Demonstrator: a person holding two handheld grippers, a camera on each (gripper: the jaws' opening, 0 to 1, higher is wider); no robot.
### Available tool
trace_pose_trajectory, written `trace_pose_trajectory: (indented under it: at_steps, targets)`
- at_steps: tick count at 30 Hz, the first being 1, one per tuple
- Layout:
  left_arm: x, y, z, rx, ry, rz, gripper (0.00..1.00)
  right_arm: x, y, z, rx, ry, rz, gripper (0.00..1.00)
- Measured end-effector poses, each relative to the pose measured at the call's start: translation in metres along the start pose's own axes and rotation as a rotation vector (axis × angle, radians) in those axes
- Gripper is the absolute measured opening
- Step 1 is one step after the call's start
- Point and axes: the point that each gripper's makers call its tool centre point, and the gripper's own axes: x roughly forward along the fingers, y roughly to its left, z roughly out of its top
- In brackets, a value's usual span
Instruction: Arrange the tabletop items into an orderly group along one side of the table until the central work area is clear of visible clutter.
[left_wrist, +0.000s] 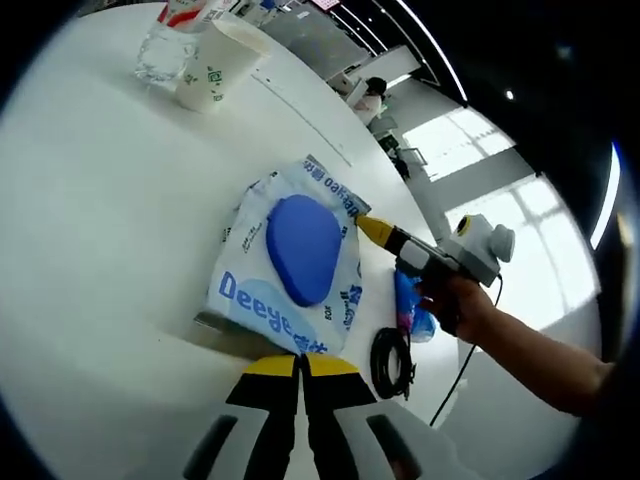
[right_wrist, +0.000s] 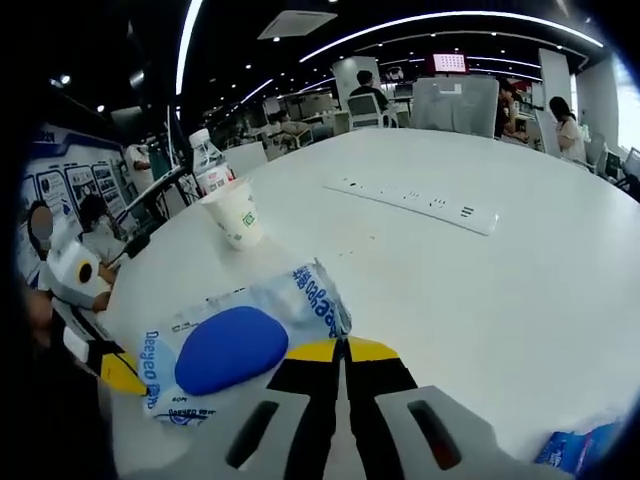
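A white and blue wet-wipes pack (left_wrist: 295, 265) with a blue oval lid lies in the middle of the white table (left_wrist: 100, 250). In the left gripper view my left gripper (left_wrist: 300, 362) is shut, its yellow tips pinching the pack's near edge. My right gripper (left_wrist: 368, 228), held by a hand, meets the pack's right edge. In the right gripper view the right gripper (right_wrist: 340, 349) is shut at a corner of the pack (right_wrist: 235, 345). The left gripper's yellow tip (right_wrist: 122, 374) touches the pack's far left edge.
A paper cup (left_wrist: 215, 70) and a clear water bottle (left_wrist: 165, 55) stand together near the table's edge. A white power strip (right_wrist: 415, 200) lies across the table. A coiled black cable (left_wrist: 392, 362) and a small blue packet (left_wrist: 410, 305) lie beside the pack. People sit at desks beyond.
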Motion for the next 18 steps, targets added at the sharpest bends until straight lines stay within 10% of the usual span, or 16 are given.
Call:
trace_pose_trajectory:
  at_steps: [18]
  targets:
    - [-0.013, -0.003, 0.016, 0.105, 0.033, -0.026, 0.00, -0.026, 0.006, 0.011, 0.026, -0.090, -0.087, 0.00]
